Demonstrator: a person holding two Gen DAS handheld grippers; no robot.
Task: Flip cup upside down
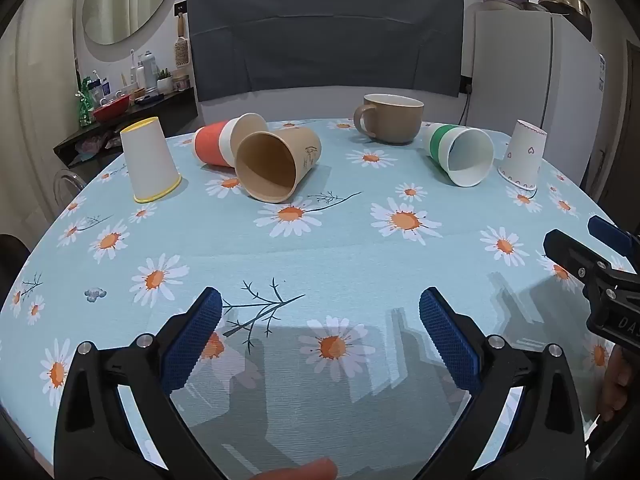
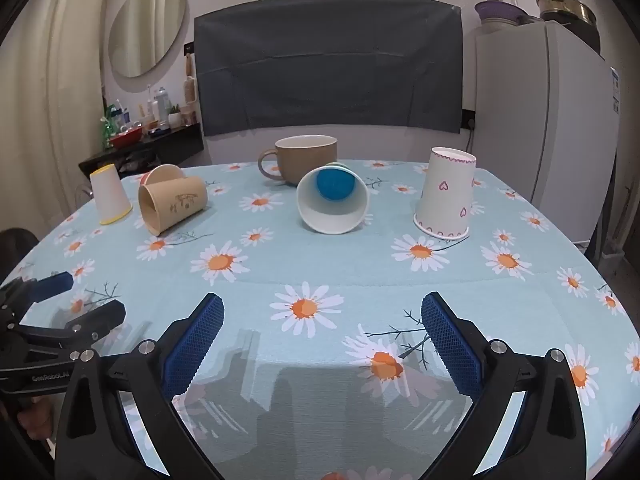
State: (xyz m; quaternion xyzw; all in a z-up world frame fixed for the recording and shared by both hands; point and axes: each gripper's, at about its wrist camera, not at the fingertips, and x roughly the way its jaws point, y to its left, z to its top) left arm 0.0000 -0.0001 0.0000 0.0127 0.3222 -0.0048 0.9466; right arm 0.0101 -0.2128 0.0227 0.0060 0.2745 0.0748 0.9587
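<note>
Several cups stand or lie on the daisy tablecloth (image 1: 320, 248). A yellow-rimmed white cup (image 1: 150, 160) and a heart-print cup (image 1: 522, 154) stand upside down. A kraft paper cup (image 1: 276, 166), an orange-banded cup (image 1: 218, 144) and a green-banded white cup (image 1: 460, 154) lie on their sides. A brown mug (image 1: 390, 118) stands upright at the back. My left gripper (image 1: 320, 312) is open and empty over the near table. My right gripper (image 2: 322, 316) is open and empty too, facing the green-banded cup (image 2: 332, 206), the heart-print cup (image 2: 446, 194) and the mug (image 2: 304, 158).
A white fridge (image 1: 536, 80) stands at the back right, a dark cloth-covered panel (image 1: 324, 36) behind the table, and a cluttered shelf (image 1: 120, 104) at the back left. The right gripper shows at the right edge of the left wrist view (image 1: 592, 260).
</note>
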